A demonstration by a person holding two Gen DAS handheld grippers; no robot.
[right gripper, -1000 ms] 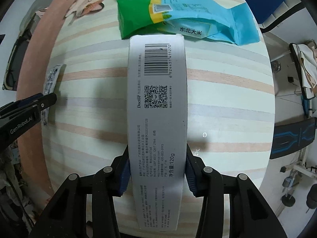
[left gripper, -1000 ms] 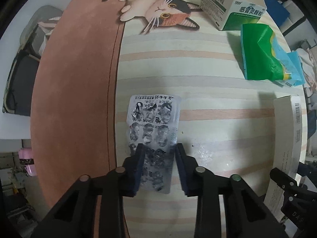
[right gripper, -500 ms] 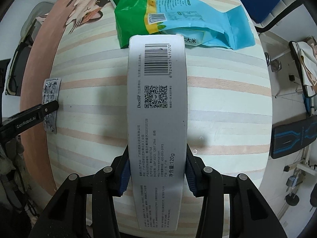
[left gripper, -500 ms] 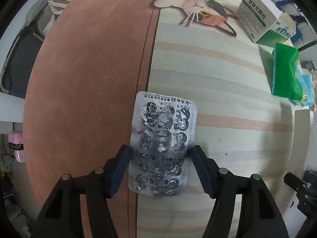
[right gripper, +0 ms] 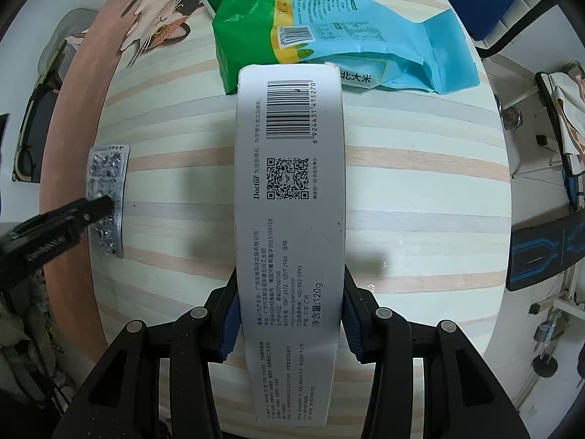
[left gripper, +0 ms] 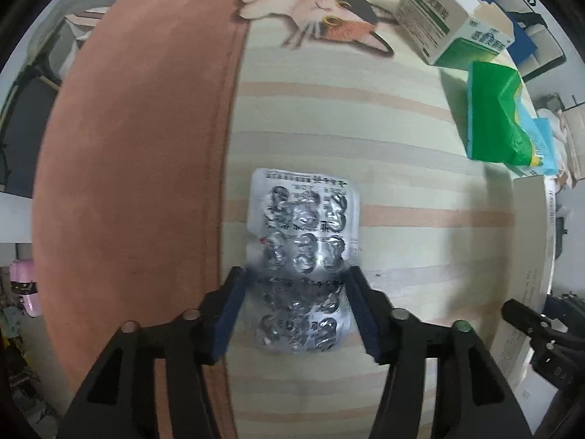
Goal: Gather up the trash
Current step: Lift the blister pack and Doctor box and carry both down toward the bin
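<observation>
Two handheld grippers over a striped mat, one on a box, one astride a blister pack.

The right gripper (right gripper: 289,314) is clamped on a long white toothpaste box (right gripper: 289,197), its far end just before a green-and-blue bag (right gripper: 329,25). Left of the box across bare mat (right gripper: 190,168), the left gripper (left gripper: 296,285) is narrowing around a silver blister pack (left gripper: 303,241) near the mat's brown border (left gripper: 146,183); whether the pads touch is unclear.

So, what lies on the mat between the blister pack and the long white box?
Nothing: in the right wrist view, only bare striped mat separates the blister pack from the white box.
</observation>
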